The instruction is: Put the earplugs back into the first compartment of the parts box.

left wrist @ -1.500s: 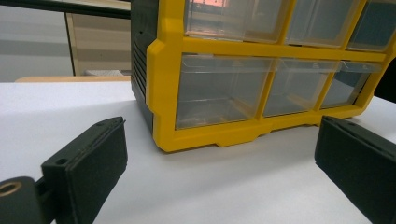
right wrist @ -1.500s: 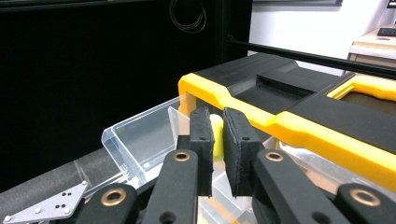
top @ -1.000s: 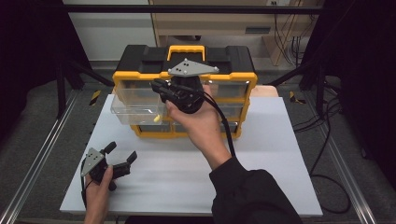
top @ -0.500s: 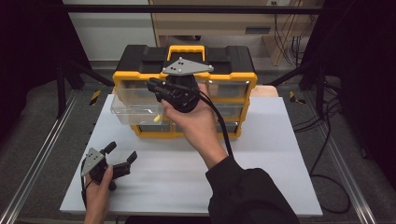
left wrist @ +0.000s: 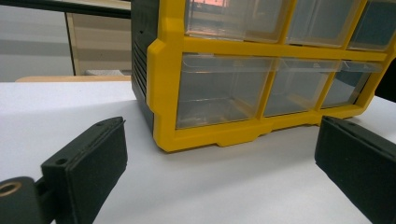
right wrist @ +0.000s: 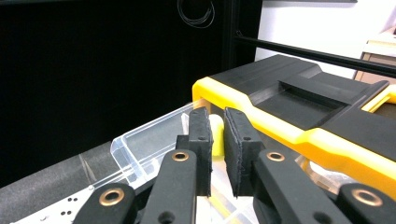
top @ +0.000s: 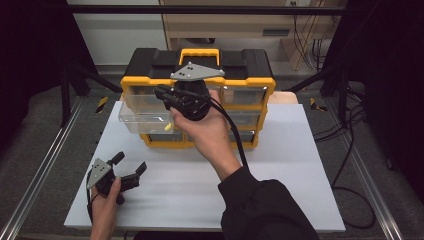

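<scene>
**Pale Yellow Piece Pinched Over an Open Drawer**

While the person's right gripper (top: 167,97) hangs above a pulled-out clear drawer (top: 142,117) of the organizer (top: 150,82), its black rubbery pads (right wrist: 201,135) are clamped on a small pale yellow piece (right wrist: 215,135), smooth and rounded. Another yellow bit (top: 168,126) lies inside the drawer. The organizer is a boxy case of glossy yellow frame, matte black top and see-through plastic drawers; no lettering can be read on it. A grey three-cornered plate (top: 196,71) caps the right gripper. Near the table's front left corner, the left gripper (top: 127,167) rests low with its blocky jaws spread wide and nothing between them. Underneath lies a smooth white board (top: 280,165) on a metal-railed frame, with dark floor and cables around.
</scene>
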`<action>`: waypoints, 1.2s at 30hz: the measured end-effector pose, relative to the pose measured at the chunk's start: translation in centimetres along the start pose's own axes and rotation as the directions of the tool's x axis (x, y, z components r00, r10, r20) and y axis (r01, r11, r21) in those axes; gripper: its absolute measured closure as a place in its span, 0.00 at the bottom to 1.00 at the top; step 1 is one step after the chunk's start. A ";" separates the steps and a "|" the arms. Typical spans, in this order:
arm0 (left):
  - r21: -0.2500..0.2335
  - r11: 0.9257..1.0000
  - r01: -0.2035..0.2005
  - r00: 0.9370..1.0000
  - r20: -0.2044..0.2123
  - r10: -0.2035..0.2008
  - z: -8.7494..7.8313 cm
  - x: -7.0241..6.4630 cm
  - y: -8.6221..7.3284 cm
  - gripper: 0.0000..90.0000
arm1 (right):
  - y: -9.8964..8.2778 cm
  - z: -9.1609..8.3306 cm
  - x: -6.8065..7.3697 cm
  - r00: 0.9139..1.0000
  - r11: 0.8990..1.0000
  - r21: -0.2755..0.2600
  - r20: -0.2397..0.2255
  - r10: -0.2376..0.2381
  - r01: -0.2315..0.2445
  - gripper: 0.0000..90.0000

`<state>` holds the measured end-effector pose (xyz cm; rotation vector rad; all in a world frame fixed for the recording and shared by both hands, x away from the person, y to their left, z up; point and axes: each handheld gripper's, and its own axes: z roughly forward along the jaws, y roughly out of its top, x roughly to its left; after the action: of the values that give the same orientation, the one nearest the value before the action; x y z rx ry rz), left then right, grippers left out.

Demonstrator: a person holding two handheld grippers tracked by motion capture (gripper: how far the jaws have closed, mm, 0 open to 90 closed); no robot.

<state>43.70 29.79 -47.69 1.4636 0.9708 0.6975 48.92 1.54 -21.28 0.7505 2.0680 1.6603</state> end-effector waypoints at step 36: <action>0.001 1.000 -0.004 1.000 0.001 0.004 0.0 0.0 0.0 0.03 | -1.0 0.7 0.2 1.000 0.999 0.045 -0.005 -0.003 0.003 0.84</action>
<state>43.71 29.75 -47.68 1.4673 0.9678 0.6986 48.99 2.02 -22.40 0.7586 2.1156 1.6202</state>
